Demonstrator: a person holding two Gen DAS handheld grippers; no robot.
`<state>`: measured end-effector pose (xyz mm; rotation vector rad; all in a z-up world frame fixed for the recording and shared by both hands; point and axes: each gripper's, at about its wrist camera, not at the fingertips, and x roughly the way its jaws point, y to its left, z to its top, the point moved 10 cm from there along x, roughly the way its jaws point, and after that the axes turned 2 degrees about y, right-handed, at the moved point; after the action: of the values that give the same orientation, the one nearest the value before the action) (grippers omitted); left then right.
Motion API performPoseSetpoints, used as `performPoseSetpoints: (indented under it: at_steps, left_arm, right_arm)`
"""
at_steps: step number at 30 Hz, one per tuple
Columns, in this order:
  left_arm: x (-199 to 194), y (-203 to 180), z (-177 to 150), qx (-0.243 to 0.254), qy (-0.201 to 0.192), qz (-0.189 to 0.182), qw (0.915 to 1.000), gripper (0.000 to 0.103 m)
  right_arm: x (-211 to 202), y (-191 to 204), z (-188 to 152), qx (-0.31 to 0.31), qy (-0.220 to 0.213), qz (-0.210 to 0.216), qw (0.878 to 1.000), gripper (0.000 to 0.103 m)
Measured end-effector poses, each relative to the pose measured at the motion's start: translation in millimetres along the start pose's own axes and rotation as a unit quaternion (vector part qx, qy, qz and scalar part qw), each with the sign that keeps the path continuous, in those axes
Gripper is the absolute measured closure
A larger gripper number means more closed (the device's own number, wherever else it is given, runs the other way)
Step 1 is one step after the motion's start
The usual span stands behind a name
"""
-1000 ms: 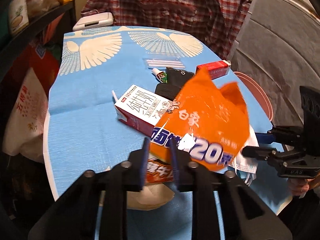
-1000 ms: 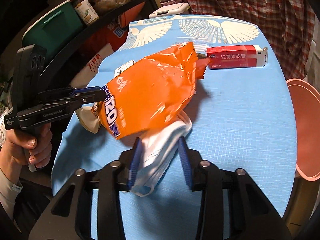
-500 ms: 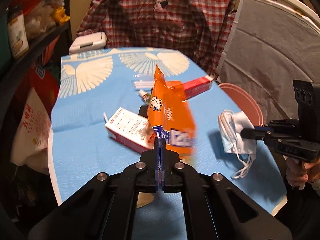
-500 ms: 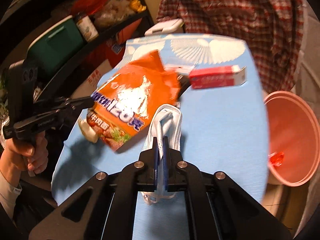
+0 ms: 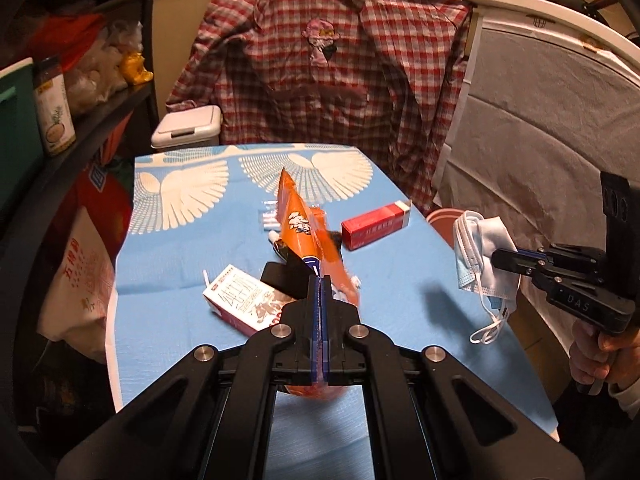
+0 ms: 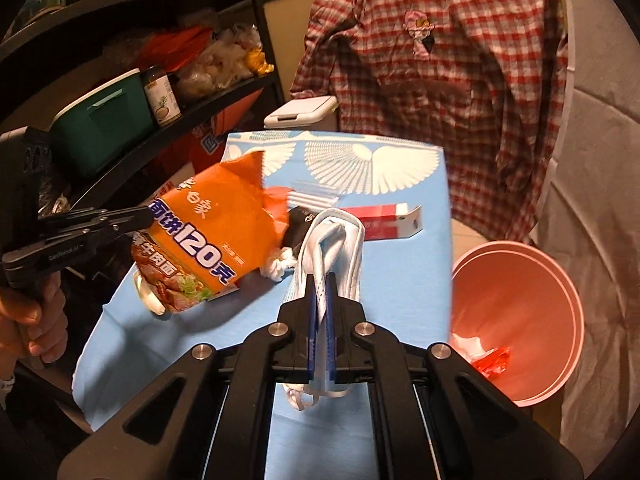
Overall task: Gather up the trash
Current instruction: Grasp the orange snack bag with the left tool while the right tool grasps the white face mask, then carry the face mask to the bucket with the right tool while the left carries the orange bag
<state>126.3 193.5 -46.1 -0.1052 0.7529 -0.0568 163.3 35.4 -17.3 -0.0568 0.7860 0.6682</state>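
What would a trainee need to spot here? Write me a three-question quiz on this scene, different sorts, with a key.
1. True or false: the left gripper is shut on the orange noodle packet.
2. What does the right gripper hold? A) red box B) face mask C) milk carton
3. Fill in: the pink bin stands off the table's ____ side, seen from the right wrist.

Key: 1 true. 2 B, the face mask; the red box and milk carton lie on the blue tablecloth. 3 right.

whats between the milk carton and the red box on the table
In the left wrist view, a black pouch and the lifted orange noodle bag, held by the left gripper, sit between the milk carton and the red box.
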Motion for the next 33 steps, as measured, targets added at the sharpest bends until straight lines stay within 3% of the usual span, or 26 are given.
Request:
performPoseSetpoints:
  at_steps: [13, 33]
  left_arm:
    - [-6, -1, 8, -0.004, -0.019, 0.023, 0.9996, 0.103]
    - [-17, -21, 30, -0.008, -0.049, 0.019, 0.9986, 0.103]
  right_arm:
    - [-6, -15, 6, 0.000, -0.013, -0.015, 1.000, 0.098]
    - [-21, -44, 21, 0.023, -0.038, -0.033, 0.998, 0.098]
